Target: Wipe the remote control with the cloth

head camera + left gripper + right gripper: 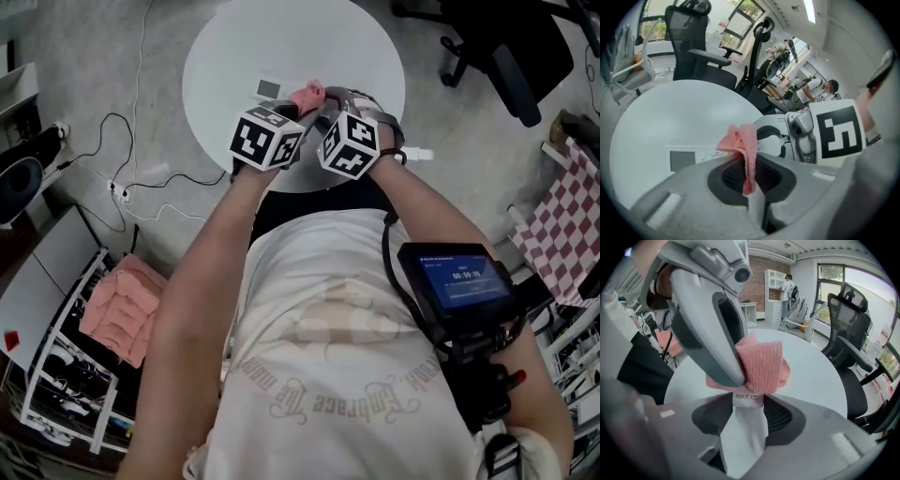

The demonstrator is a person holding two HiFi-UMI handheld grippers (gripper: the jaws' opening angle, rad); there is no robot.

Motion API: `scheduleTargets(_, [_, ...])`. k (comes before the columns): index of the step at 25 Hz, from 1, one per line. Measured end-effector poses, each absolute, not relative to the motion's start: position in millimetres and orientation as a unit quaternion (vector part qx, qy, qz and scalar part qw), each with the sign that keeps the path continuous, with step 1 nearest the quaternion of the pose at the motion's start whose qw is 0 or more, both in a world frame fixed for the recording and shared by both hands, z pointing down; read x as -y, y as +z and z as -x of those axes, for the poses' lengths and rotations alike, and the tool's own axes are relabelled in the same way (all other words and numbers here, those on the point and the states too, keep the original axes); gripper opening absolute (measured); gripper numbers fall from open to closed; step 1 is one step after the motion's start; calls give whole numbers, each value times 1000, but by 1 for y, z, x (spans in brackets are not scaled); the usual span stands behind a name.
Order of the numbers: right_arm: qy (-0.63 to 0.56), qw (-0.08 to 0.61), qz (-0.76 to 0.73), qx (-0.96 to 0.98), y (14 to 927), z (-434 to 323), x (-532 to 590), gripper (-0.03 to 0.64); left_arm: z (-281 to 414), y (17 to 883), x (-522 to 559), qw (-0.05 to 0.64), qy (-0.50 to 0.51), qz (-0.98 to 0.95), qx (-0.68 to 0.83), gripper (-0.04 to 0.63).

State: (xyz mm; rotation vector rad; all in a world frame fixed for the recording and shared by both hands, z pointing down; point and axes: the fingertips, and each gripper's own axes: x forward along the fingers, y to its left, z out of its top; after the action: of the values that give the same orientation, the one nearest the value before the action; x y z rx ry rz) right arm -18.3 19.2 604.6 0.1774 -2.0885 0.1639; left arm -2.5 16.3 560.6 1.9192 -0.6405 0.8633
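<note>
Above the table point(225, 56), left hand-held gripper point(749, 174) pinches crumpled pink cloth point(743, 140); right hand-held gripper point(747, 404) clamps white remote control point(744, 430).

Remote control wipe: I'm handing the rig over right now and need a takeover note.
Left gripper: shut on the pink cloth, which is bunched at its jaw tips.
Right gripper: shut on the white remote control, at the near side of the round table.
The cloth is pressed on the remote's button face; the screen end pokes out beyond it.
Done: both things are gripped and brought together. How much has been wiped can't be told.
Left: rub the cloth along the remote, likely the screen end too, then set both down.
</note>
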Motion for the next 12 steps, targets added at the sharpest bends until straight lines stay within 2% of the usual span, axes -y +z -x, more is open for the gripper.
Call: scheduleTargets(12, [62, 501, -67, 861, 604, 1, -15, 218, 40, 527, -27, 440, 280, -759, 391, 21])
